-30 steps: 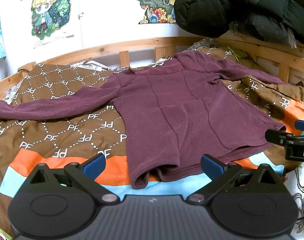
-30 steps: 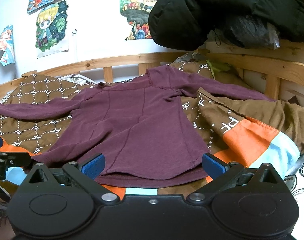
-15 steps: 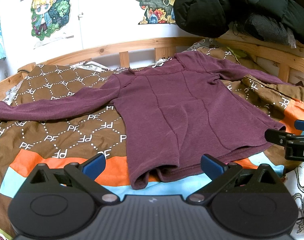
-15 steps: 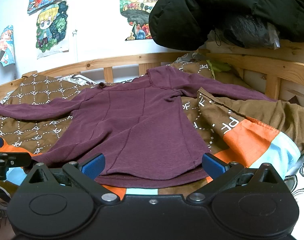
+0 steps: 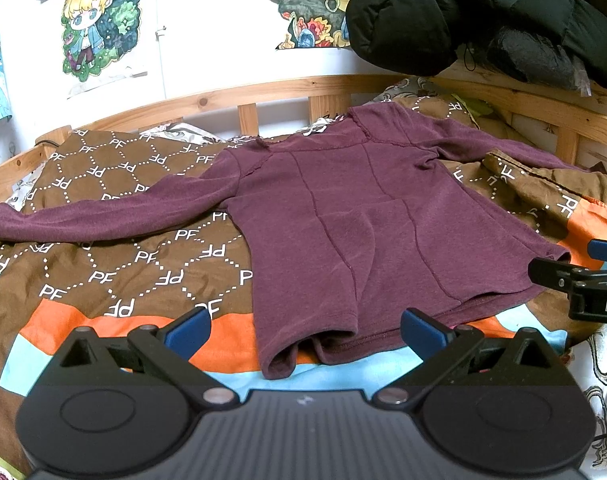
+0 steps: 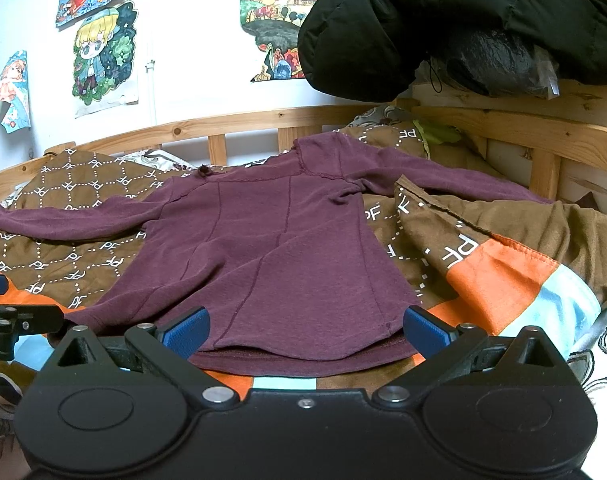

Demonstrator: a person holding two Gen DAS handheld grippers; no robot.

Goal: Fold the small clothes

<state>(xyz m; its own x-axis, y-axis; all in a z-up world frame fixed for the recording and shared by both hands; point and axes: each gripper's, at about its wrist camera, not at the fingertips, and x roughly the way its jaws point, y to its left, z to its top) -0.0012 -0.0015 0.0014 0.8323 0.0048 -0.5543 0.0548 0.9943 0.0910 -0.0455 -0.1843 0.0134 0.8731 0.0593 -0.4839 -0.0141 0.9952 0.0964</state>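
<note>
From the left wrist, a maroon long-sleeved top lies flat on a brown quilt printed with white dotted diamonds and "PF" letters, banded in orange and pale blue near the front. The knit looks soft and slightly fuzzy, with raised seams curving down the body; one sleeve stretches far out to the left, and the hem corner nearest the camera curls open like a small tube. The left gripper hangs just in front of that hem, its blue-padded fingers spread wide and holding nothing. A wooden slatted bed rail runs behind, and a puffy black jacket is heaped at upper right.

From the right wrist, the same top fans out toward the camera, its double-layered hem lying smooth on the orange band. The right gripper sits close above the hem edge, blue pads wide apart, empty. A fold of quilt humps up at right, covering part of the other sleeve. Cartoon posters hang on the white wall.
</note>
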